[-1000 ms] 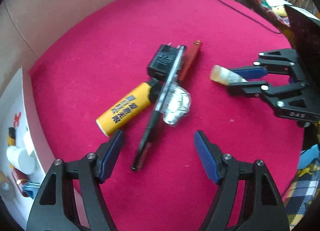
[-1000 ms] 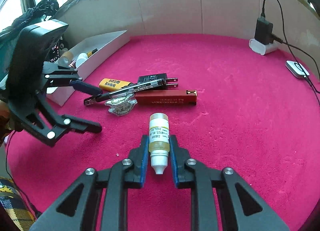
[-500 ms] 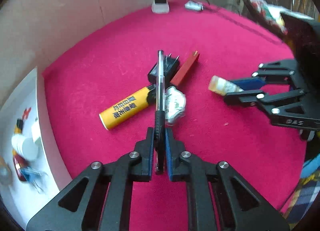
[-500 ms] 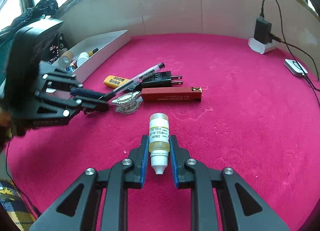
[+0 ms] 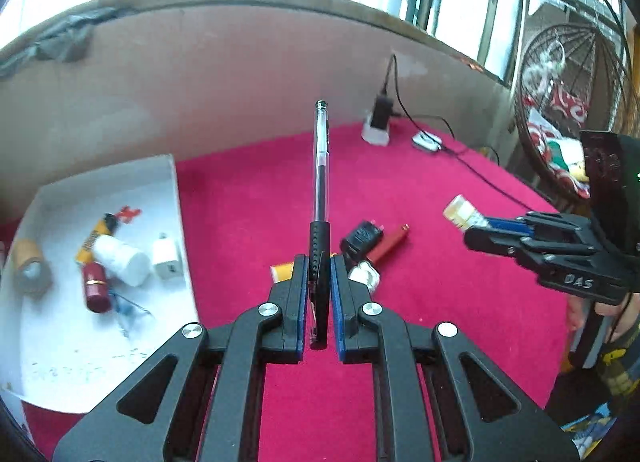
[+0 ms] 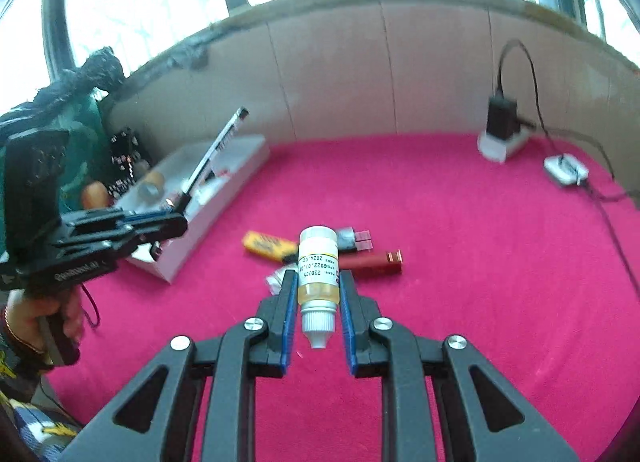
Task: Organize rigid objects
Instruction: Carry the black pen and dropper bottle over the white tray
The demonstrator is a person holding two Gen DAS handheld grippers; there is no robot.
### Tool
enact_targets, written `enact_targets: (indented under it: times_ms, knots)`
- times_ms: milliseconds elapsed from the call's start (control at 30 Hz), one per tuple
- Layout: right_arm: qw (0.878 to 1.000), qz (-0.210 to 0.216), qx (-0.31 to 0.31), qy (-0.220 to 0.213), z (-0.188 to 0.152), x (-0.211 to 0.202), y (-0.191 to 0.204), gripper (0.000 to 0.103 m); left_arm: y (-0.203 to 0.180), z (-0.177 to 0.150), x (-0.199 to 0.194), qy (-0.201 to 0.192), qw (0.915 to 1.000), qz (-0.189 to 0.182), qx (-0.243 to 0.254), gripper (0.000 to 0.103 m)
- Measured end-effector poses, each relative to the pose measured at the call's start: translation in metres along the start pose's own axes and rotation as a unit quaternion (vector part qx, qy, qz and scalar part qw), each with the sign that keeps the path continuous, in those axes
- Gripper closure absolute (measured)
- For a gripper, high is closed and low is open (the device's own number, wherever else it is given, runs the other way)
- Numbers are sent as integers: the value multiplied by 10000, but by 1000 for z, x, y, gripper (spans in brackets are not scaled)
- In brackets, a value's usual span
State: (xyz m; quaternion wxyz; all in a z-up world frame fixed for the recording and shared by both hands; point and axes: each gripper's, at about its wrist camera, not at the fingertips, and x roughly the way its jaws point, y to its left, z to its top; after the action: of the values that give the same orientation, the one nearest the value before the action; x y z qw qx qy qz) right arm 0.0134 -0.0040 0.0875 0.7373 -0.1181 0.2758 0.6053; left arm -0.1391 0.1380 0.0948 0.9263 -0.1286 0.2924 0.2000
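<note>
My left gripper is shut on a clear pen with a black grip, held above the red cloth and pointing forward; the pen also shows in the right wrist view. My right gripper is shut on a small yellow liquid vial, lifted off the cloth; the vial also shows in the left wrist view. On the cloth lie a yellow tube, a black plug adapter, a dark red bar and a silvery foil piece.
A white tray at the left holds a white bottle, a white charger, a red lipstick and other small items. A charger on a white block and a small white device with cables sit at the back. A cardboard wall bounds the table.
Both grippers have risen from the cloth with their objects. The left gripper has carried the pen up and towards the tray; the right has lifted the vial.
</note>
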Motion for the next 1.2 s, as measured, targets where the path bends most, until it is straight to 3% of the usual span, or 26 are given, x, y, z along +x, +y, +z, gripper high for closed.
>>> enact_targets:
  times_ms: [400,733,1200]
  knots:
    - [9989,65,-22,-470,34,-17,22,85,40,-6,-29,-409,9964,502,-551,93]
    - [9985,151,123,-516,55,-7,31,85,81,-18,-52,-684,9884,799,-1100,93]
    - [9977,414,-346,-409,87,23,83,85,135,-35,-93,-1025,9717,1447,-1564,93]
